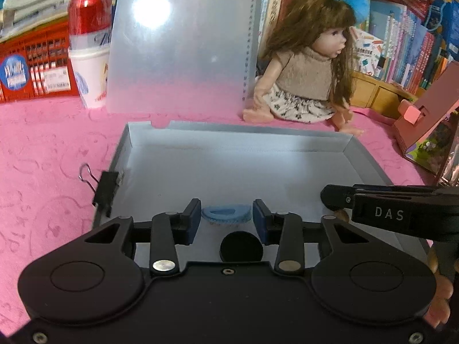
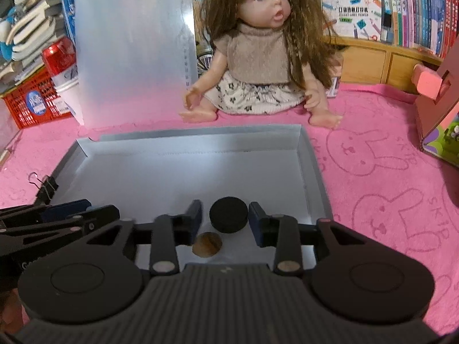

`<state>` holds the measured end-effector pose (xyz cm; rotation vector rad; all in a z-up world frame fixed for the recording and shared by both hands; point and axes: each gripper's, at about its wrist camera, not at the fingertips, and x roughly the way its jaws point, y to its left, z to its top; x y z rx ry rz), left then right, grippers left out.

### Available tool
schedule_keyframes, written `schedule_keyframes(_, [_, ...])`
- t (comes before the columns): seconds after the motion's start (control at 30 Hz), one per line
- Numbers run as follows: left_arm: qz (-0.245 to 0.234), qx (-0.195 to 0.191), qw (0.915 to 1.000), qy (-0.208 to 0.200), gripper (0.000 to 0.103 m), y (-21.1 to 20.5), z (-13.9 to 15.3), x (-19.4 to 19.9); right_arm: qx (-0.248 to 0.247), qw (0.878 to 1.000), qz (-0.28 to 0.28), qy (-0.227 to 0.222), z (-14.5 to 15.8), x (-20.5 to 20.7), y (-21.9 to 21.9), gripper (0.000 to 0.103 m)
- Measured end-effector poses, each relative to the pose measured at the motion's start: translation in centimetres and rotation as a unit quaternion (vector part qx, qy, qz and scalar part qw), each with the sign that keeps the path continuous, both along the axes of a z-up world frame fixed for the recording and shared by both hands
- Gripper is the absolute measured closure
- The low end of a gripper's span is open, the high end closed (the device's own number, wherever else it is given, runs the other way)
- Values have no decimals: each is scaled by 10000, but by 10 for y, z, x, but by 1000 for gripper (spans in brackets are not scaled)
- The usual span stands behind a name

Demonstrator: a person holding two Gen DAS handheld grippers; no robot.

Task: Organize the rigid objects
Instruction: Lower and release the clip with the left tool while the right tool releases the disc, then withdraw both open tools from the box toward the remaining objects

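A shallow grey box [image 1: 235,134] [image 2: 200,132] lies open on the pink cloth, its translucent lid [image 1: 183,43] [image 2: 132,48] standing up behind it. In the left wrist view my left gripper [image 1: 226,218] is open over the box's near part, with a blue ring-shaped piece [image 1: 226,214] lying between its fingers and a black disc [image 1: 241,247] nearer the camera. In the right wrist view my right gripper [image 2: 225,219] is open around the black disc [image 2: 228,214], apart from it. A brown wooden disc [image 2: 207,244] lies just below it.
A black binder clip [image 1: 104,190] [image 2: 46,186] grips the box's left wall. A doll [image 1: 309,66] [image 2: 258,54] sits behind the box. A red can on a white cup [image 1: 90,46], a red crate [image 1: 34,66], bookshelves and a pink cardboard house [image 1: 430,120] ring the cloth.
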<state>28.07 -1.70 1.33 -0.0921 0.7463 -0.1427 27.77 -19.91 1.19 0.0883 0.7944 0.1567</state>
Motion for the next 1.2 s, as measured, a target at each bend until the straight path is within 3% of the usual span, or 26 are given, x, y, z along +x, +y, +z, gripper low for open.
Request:
schedule_keyframes(0.5, [-26, -200, 9987, -475, 26, 16, 39, -45, 30, 9984, 46, -567, 35, -52, -15, 20])
schedule_keyframes(0.7, [-232, -430, 9966, -659, 20, 23, 50, -86, -82, 9969, 192, -762, 39, -93, -21, 15])
schedule_keyframes(0.97, [-424, -397, 9951, -806, 19, 23, 52, -134, -165, 9949, 299, -951, 37, -138, -23, 10])
schedule_keyframes(1.2, [-534, -147, 9932, -1023, 18, 21, 46, -177, -209, 9936, 389, -1040, 31, -168, -21, 8])
